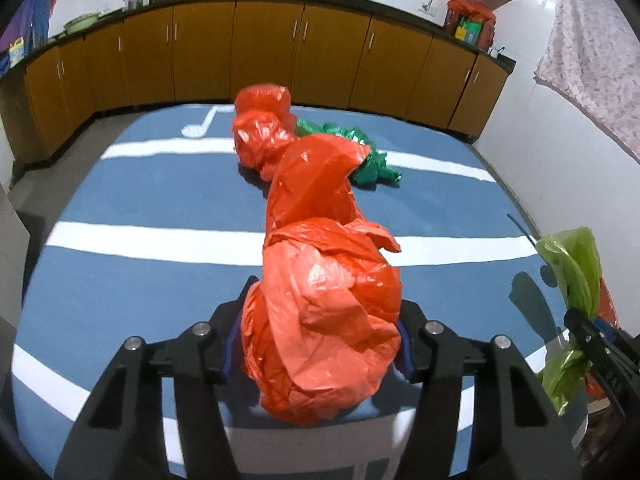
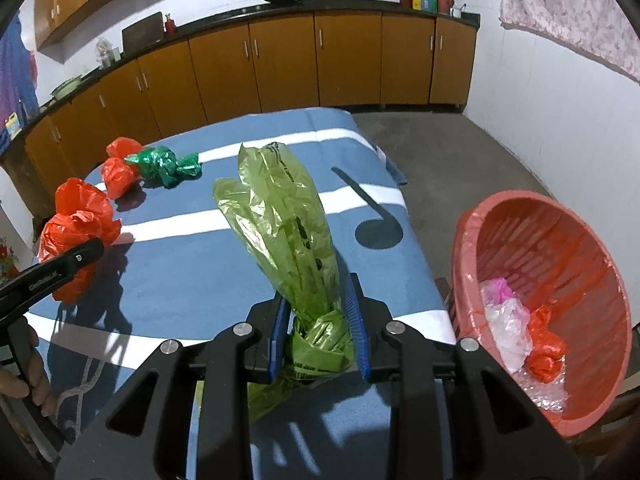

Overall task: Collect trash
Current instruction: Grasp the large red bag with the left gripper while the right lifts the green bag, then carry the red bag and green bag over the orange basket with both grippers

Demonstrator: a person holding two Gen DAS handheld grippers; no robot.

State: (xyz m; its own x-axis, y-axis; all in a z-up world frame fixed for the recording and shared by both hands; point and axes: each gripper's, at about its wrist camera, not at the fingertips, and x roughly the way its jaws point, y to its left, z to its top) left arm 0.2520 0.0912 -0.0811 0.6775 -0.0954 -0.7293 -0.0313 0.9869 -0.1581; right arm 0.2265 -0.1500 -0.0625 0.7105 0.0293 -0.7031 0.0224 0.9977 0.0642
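Observation:
My left gripper (image 1: pixel 320 336) is shut on a crumpled orange plastic bag (image 1: pixel 324 300), held just above the blue table; it also shows in the right wrist view (image 2: pixel 76 236). My right gripper (image 2: pixel 318 320) is shut on a light green plastic bag (image 2: pixel 284 224), which also shows at the right edge of the left wrist view (image 1: pixel 576 276). A second orange bag (image 1: pixel 260 132) and a dark green bag (image 1: pixel 360 156) lie on the far part of the table. A salmon trash basket (image 2: pixel 560 240) stands at the table's right, holding several bags.
The table wears a blue cloth with white stripes (image 2: pixel 200 272). Orange kitchen cabinets (image 1: pixel 264 52) run along the far wall under a dark counter. Bare concrete floor (image 2: pixel 460 152) lies beyond the table's right edge. A floral cloth (image 2: pixel 580 12) hangs on the right wall.

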